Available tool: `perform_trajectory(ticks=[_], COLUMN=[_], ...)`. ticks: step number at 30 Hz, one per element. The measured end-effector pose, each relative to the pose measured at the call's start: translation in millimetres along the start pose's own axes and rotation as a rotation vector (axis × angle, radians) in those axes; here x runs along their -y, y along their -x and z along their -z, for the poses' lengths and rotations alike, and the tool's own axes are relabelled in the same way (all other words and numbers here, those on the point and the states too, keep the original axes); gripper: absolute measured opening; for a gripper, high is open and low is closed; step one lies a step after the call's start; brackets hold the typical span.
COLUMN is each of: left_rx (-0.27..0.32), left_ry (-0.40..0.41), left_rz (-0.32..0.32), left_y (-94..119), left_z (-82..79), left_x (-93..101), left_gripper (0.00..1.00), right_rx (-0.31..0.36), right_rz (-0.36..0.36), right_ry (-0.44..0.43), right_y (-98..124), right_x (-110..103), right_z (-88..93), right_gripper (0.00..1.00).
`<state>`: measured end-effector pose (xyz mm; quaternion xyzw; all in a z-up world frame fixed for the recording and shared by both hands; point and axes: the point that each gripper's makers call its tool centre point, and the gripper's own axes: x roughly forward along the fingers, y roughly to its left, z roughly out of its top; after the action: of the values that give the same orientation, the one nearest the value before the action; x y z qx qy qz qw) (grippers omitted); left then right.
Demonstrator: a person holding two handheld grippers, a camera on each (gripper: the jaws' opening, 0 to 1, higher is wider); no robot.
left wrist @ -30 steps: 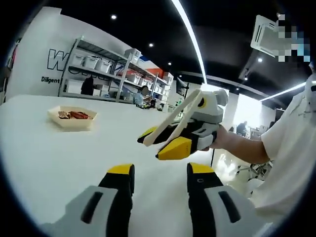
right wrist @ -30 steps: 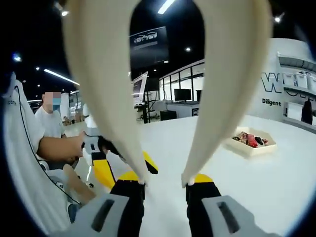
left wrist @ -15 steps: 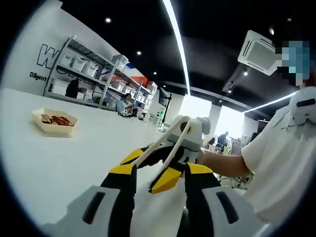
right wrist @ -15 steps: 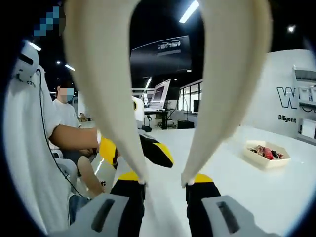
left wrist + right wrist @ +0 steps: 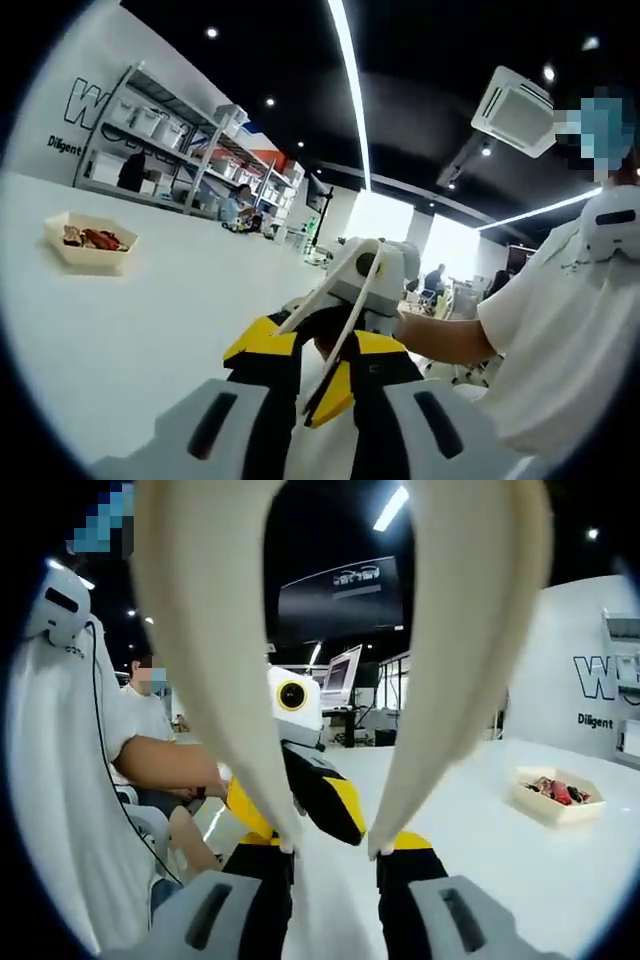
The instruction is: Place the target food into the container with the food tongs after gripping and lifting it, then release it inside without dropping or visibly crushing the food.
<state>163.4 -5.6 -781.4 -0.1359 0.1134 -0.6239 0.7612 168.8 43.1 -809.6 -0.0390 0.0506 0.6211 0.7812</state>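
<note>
We note a dim, dark ceiling lit by a long strip light [image 5: 348, 90] and small round spot lamps [image 5: 211, 32], while the white table [image 5: 130, 320] reads bright and nearly shadowless. A bright, overexposed opening [image 5: 385, 215] glares in the background of the left gripper view. Fisheye distortion bends straight lines near the edges. In the right gripper view the cream tongs [image 5: 215, 670] sit very close and look soft.

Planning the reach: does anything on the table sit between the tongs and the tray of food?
Nothing visible does. The tongs, held in the right gripper, face bare white table up to the food tray.
</note>
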Motion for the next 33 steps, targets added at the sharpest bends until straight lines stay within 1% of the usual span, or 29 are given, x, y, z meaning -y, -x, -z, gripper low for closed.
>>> perform_trajectory(ticks=[1, 2, 3, 4, 5, 10, 11, 13, 14, 16, 18, 19, 21, 24, 26, 28, 33], left_rx=[-0.005, -0.021, -0.019, -0.019, -0.02, -0.029, -0.025, -0.018, -0.016, -0.032, -0.04, -0.044, -0.062, -0.077, -0.081, -0.078, -0.091], left_ry=[0.001, 0.013, 0.019, 0.011, 0.015, 0.039, 0.042, 0.036, 0.034, 0.031, 0.026, 0.021, 0.012, 0.013, 0.015, 0.011, 0.011], left_rz=[0.004, 0.024, 0.04, 0.036, 0.055, 0.074, 0.077, 0.072, 0.07, 0.074, 0.078, 0.071, 0.065, 0.065, 0.063, 0.055, 0.05], left_y=[-0.3, -1.8, -2.5, -2.3, -2.1, -1.9, -1.4, -0.5, 0.0, 1.1, 1.3, 1.8, 2.6, 4.8, 5.9, 6.6, 6.4], left_z=[0.8, 3.0, 2.7, 2.7, 2.9, 4.1, 3.4, 1.2, 0.5, 2.5, 3.4, 3.7, 6.5, 9.6, 10.5, 9.4, 12.4], left_x=[0.6, 3.8, 6.3, 5.1, 7.7, 8.7, 8.2, 7.4, 6.7, 6.3, 7.2, 6.2, 4.8, 2.8, 1.7, -0.4, -3.2], left_gripper=[0.15, 0.12, 0.11, 0.1, 0.09, 0.03, 0.02, 0.02, 0.02, 0.02, 0.02, 0.02, 0.02, 0.02, 0.02, 0.02, 0.02], right_rx=[0.003, 0.004, 0.004, 0.001, 0.004, 0.004, 0.018, 0.017, 0.027, 0.038, 0.036, 0.039, 0.031, 0.026, 0.033, 0.046, 0.051], right_rz=[-0.001, -0.006, -0.022, -0.029, -0.032, -0.067, -0.084, -0.073, -0.072, -0.072, -0.074, -0.073, -0.073, -0.072, -0.065, -0.066, -0.056], right_ry=[-0.003, -0.009, -0.024, -0.031, -0.041, -0.064, -0.103, -0.1, -0.084, -0.075, -0.086, -0.077, -0.051, -0.049, -0.061, -0.091, -0.123], right_y=[-0.3, -0.9, -1.5, -1.7, -1.6, -1.1, -0.8, 0.8, 3.0, 6.2, 7.6, 7.9, 10.5, 17.1, 23.5, 29.5, 41.5], right_x=[0.1, -0.4, -3.0, -4.0, -4.5, -9.8, -12.4, -9.9, -8.8, -6.8, -4.7, -4.7, -3.9, -2.4, 1.9, 3.9, 10.0], right_z=[-0.1, 0.0, 0.4, 0.7, 0.3, 2.1, 0.7, 1.1, 0.0, -1.9, -1.7, -2.4, -1.3, -0.3, -0.7, -1.2, 1.4], right_gripper=[0.27, 0.27, 0.27, 0.28, 0.28, 0.33, 0.34, 0.34, 0.35, 0.34, 0.36, 0.37, 0.36, 0.36, 0.36, 0.33, 0.28])
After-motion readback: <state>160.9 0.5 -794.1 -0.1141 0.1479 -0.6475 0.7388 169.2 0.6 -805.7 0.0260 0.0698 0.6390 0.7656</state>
